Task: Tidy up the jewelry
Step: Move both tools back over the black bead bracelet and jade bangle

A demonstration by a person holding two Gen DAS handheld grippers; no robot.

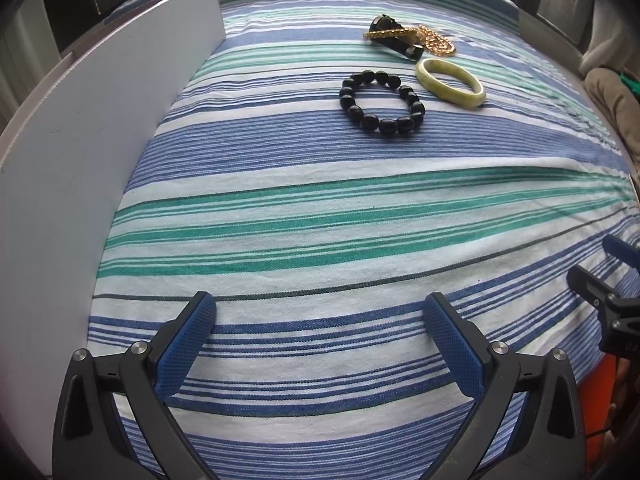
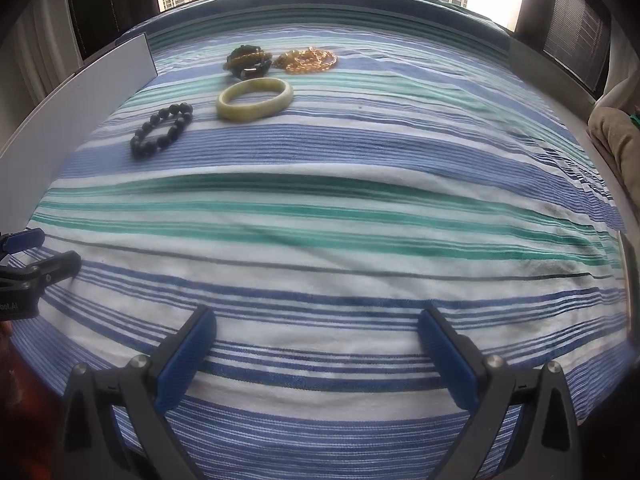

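Observation:
A black bead bracelet (image 1: 382, 103) (image 2: 161, 131) lies flat on the striped cloth at the far side. Next to it lies a pale green bangle (image 1: 450, 83) (image 2: 255, 99). Behind them a black jewelry stand (image 1: 396, 36) (image 2: 245, 61) lies on its side with a gold chain bracelet (image 1: 386, 33) draped on it, and a gold chain necklace (image 1: 438, 43) (image 2: 307, 60) is piled beside it. My left gripper (image 1: 320, 316) is open and empty near the front edge. My right gripper (image 2: 316, 324) is open and empty, also near the front.
A white board (image 1: 100, 128) (image 2: 80, 96) stands upright along the cloth's left side. The striped cloth (image 1: 320, 216) covers the table. A beige cushion (image 2: 616, 140) sits off the right edge. Each gripper shows at the other view's side edge.

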